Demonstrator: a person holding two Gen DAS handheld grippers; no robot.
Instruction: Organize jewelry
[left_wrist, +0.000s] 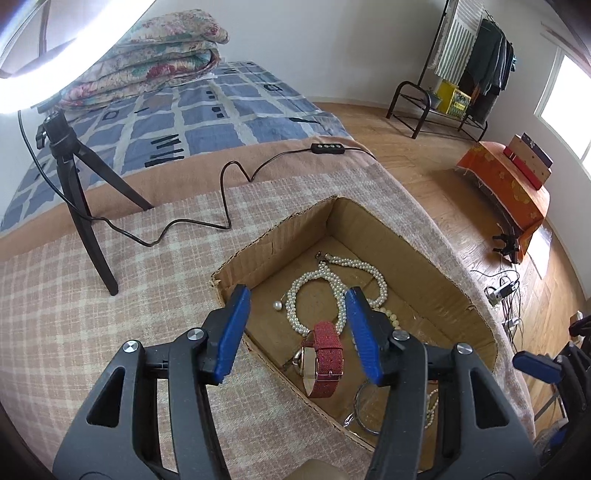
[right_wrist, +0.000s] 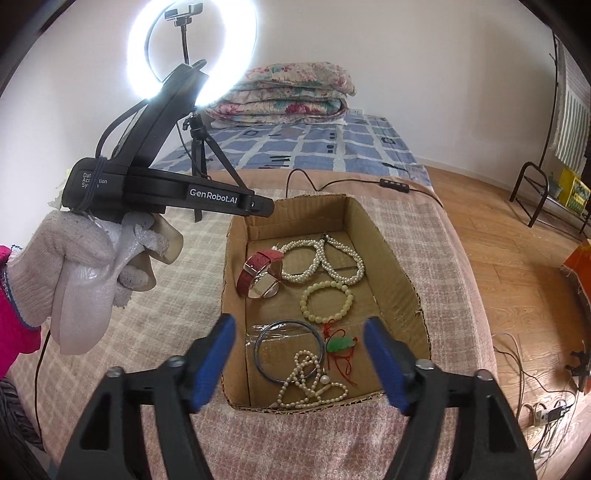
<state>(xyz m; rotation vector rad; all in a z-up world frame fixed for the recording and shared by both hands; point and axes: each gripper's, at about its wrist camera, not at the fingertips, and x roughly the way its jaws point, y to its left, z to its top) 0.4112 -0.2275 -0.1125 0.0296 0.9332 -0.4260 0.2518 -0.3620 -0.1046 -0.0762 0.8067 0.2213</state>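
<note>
Jewelry fills a shallow cardboard box (right_wrist: 391, 258) that sits on a checked pink blanket (right_wrist: 177, 288) over the bed, its long axis running away from both cameras toward the blue patterned sheet (right_wrist: 332, 144). Inside, seen from the right wrist, lie one red-strapped watch (right_wrist: 258, 275) at the far left, standing on its edge with its round case turned toward the box's middle; one white pearl necklace (right_wrist: 321, 260) looped into two rings side by side across the far end; one pale yellow bead bracelet (right_wrist: 327, 301) lying flat in the middle; one blue metal bangle (right_wrist: 290, 349) flat nearer the front; one green pendant on red cord (right_wrist: 340, 345) just right of the bangle; and one cream bead strand (right_wrist: 306, 387) tangled at the near wall, crossing the bangle's rim. The left gripper (left_wrist: 295, 325) hangs over the box's left wall with its blue pads spread apart and nothing between them, the watch lying below. The right gripper (right_wrist: 299, 356) is likewise spread wide above the near end, holding nothing. A gloved hand (right_wrist: 85, 266) grasps the left gripper's handle.
</note>
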